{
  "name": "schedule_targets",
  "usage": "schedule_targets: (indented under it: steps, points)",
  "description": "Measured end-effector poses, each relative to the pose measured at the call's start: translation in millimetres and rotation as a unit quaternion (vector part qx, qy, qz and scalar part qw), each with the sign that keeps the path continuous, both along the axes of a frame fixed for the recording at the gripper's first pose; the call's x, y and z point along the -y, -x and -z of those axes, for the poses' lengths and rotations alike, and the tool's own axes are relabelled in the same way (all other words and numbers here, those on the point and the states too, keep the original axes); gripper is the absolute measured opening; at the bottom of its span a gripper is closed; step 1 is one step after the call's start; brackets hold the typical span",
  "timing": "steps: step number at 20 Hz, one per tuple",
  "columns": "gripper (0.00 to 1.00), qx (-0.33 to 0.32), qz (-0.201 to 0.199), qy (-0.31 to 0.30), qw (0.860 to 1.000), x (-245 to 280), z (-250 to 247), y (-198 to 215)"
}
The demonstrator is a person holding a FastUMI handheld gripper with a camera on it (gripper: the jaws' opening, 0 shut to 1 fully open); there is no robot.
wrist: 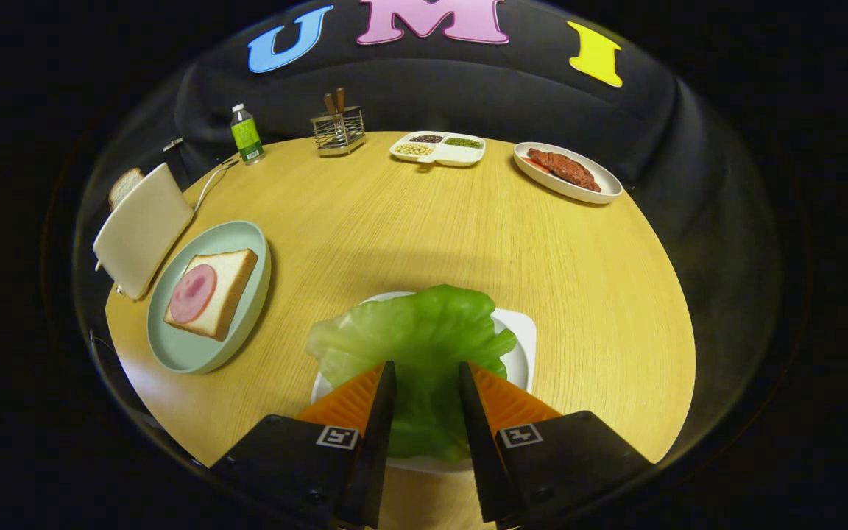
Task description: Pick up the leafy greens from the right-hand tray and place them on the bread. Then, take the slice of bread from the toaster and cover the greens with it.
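A large green lettuce leaf (417,338) sits between my gripper's (426,366) fingers, which are drawn in on it from both sides. It spreads over a white tray (521,346) directly under the fingers and hides most of it. To the left, a pale green plate (181,353) holds a bread slice topped with a round of ham (212,291). Beyond that plate stands a cream toaster (140,228) with a bread slice (124,185) poking out of its top.
At the far side of the round wooden table stand a green-labelled bottle (246,134), a wire utensil rack (338,126), a divided dish of beans (437,148) and a white plate with meat (567,171). A cord runs from the toaster.
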State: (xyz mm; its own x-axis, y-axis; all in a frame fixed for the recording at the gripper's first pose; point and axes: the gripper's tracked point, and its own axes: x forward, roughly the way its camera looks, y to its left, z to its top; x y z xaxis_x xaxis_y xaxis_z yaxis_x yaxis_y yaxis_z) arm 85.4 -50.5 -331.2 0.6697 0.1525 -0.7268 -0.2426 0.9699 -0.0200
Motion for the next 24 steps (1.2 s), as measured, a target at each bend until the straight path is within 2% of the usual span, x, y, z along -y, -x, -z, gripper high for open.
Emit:
schedule_targets:
  steps: [1, 4, 5, 6, 7, 12, 20, 24]
  points:
    - [0.23, -0.002, 0.010, -0.009, 1.000, 1.7, -2.7, -1.2]
    - [0.22, -0.002, 0.009, -0.015, 1.000, 2.4, -2.4, -0.2]
    - [0.13, -0.005, 0.009, -0.017, 1.000, 2.5, -3.4, 0.2]
    - [0.13, -0.007, 0.010, -0.021, 1.000, 2.6, -1.1, -1.5]
    - [0.08, -0.009, 0.012, -0.023, 1.000, 3.2, -3.8, -0.2]
    - [0.06, -0.030, 0.020, -0.035, 0.999, -3.7, -12.1, 3.1]
    - [0.06, 0.002, 0.048, -0.037, 0.998, -16.0, -71.0, 2.1]
    - [0.06, 0.025, 0.038, -0.039, 0.998, -37.1, -108.6, 9.6]
